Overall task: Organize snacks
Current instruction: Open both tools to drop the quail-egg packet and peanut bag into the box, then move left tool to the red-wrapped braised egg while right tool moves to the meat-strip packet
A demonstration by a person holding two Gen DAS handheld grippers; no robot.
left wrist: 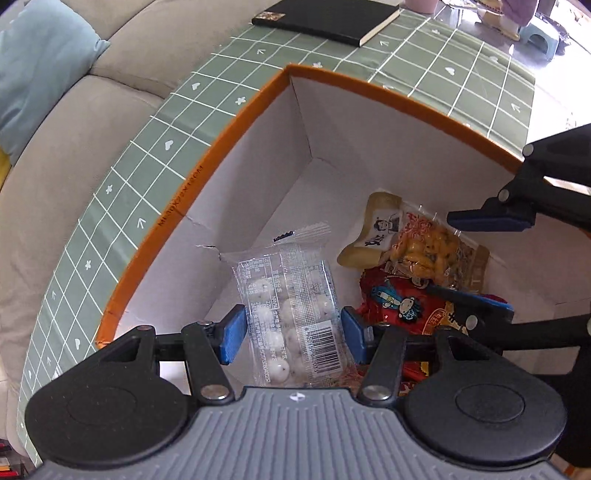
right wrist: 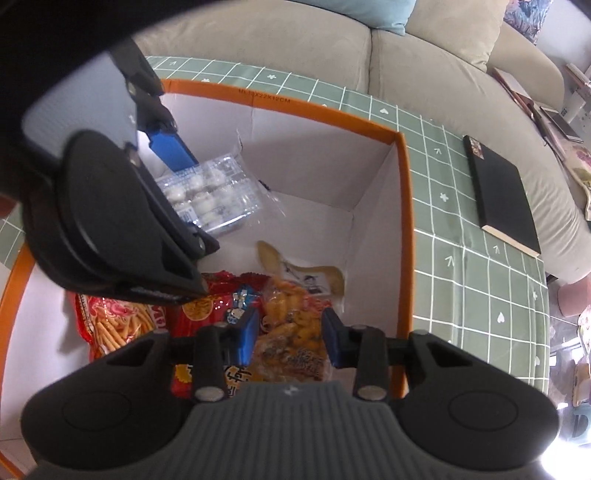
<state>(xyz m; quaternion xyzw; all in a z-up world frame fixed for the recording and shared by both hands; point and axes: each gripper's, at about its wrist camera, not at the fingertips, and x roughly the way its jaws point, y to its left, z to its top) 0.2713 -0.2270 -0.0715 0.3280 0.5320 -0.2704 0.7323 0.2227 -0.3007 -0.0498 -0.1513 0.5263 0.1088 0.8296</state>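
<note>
An orange-rimmed box with white walls (left wrist: 258, 147) (right wrist: 404, 229) stands on the green checked tablecloth. Inside lie a clear packet of white balls (left wrist: 291, 310) (right wrist: 210, 192), a clear bag of yellow beans (left wrist: 424, 247) (right wrist: 295, 325), a tan packet (left wrist: 376, 229) (right wrist: 306, 275), a red cartoon packet (left wrist: 399, 306) (right wrist: 218, 306) and a red packet of sticks (right wrist: 110, 321). My left gripper (left wrist: 291, 336) is open, its blue pads either side of the white-ball packet without closing on it. My right gripper (right wrist: 290, 339) (left wrist: 476, 258) is open over the bean bag.
A black notebook (left wrist: 325, 18) (right wrist: 502, 192) lies on the tablecloth (left wrist: 443, 81) beyond the box. A beige sofa (left wrist: 74, 147) (right wrist: 443, 55) with a light blue cushion (left wrist: 37, 74) runs along the table's far edge.
</note>
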